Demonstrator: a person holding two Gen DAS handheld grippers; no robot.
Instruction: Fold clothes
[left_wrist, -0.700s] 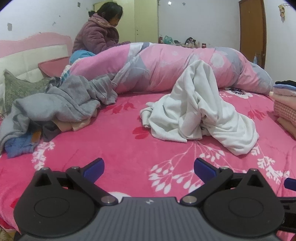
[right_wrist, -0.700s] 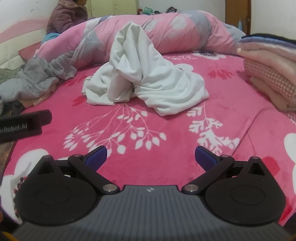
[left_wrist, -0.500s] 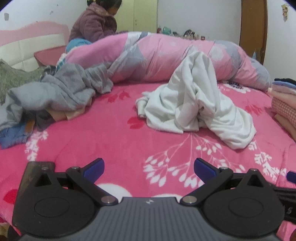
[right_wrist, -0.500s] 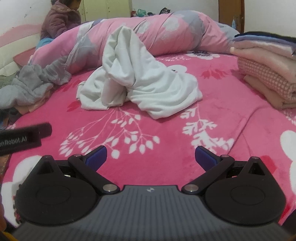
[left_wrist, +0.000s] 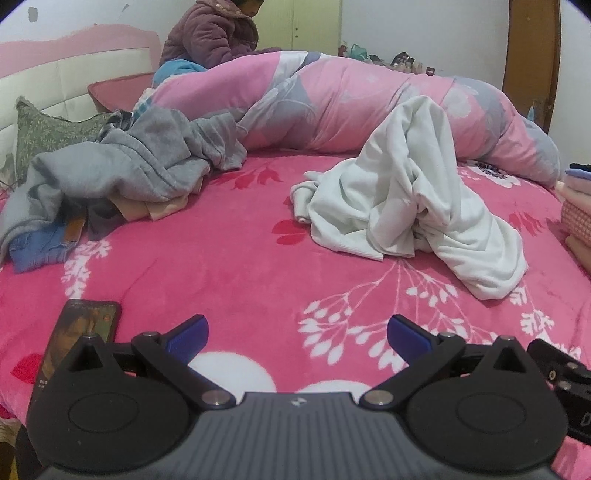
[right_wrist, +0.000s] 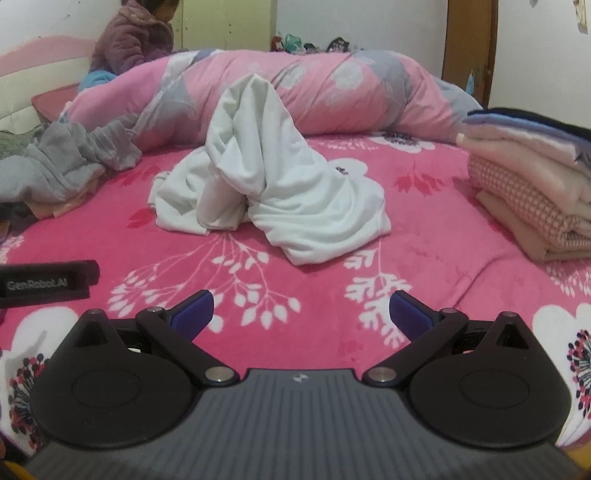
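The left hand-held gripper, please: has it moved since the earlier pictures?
Yes. The left hand-held gripper has drawn back: a phone on the bed now shows beside it.

A pink floral bed (left_wrist: 229, 266) bears a crumpled white garment (left_wrist: 406, 192); grey clothes heap (left_wrist: 122, 166); rolled quilt (left_wrist: 351, 99); folded stack (right_wrist: 535, 184); phone (left_wrist: 79, 332).

Both fisheye views were evenly lit by soft, dim indoor light, with no glare and only faint shadows under the heaped clothing. Edges bowed strongly, corners were vignetted black, and distant detail looked soft and grainy.
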